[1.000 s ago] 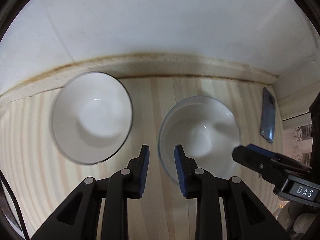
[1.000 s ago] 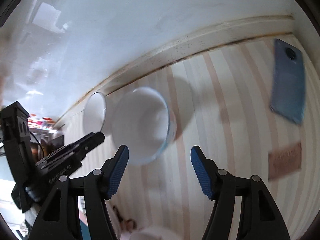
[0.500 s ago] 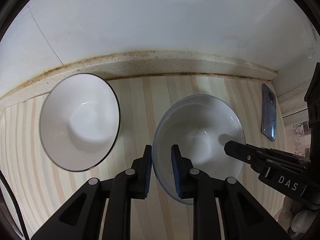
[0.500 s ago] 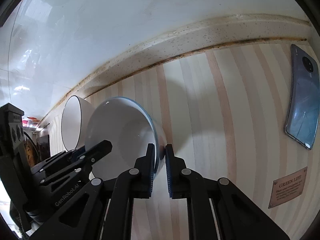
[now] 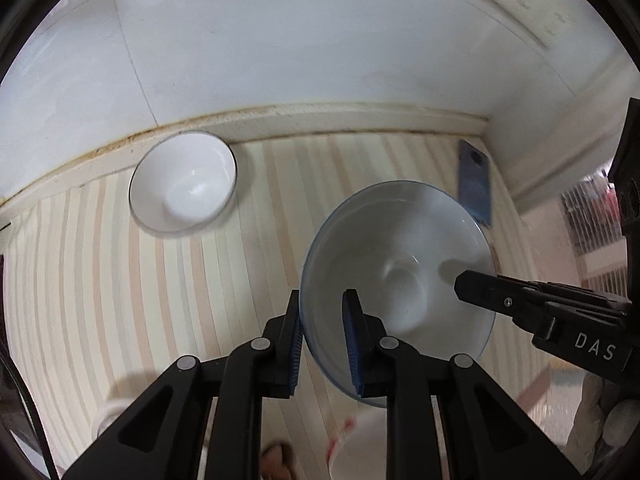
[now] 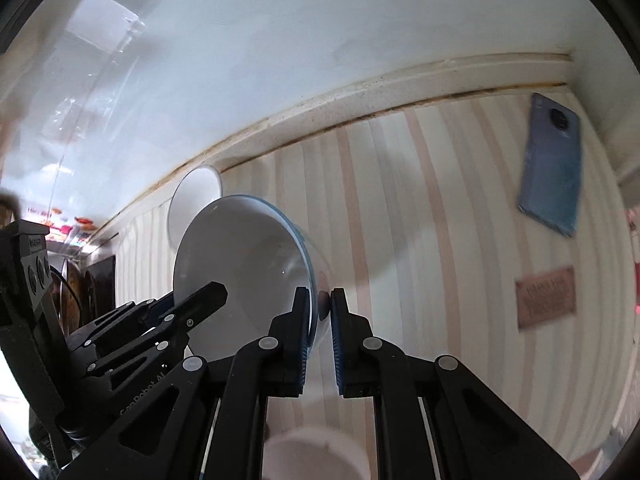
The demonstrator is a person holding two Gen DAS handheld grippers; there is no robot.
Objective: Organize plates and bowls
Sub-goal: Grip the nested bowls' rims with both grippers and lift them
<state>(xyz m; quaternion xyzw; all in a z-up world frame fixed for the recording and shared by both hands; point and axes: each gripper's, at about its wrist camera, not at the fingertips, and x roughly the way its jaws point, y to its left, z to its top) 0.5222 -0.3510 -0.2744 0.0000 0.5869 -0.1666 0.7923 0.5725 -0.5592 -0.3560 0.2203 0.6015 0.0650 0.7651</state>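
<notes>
Left wrist view: both grippers pinch opposite rims of the empty blue-rimmed bowl (image 5: 400, 276), left gripper (image 5: 322, 344) near, right gripper (image 6: 320, 336) on its right rim, lifted off the striped counter (image 5: 100, 280). Far left, an empty white bowl (image 5: 184, 188) sits by the wall.

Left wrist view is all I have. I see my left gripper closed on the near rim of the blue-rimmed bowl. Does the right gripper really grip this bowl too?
Observer: Yes. In the right wrist view the right gripper is shut on the rim of the blue-rimmed bowl, one pad inside and one outside.
Operator: Is anything on the counter that I cannot see?
Observer: A brown label lies flat on the striped counter, nearer to the camera than the phone.
Operator: And the white bowl?
Observer: From that side the white bowl is partly hidden behind the held one.
</notes>
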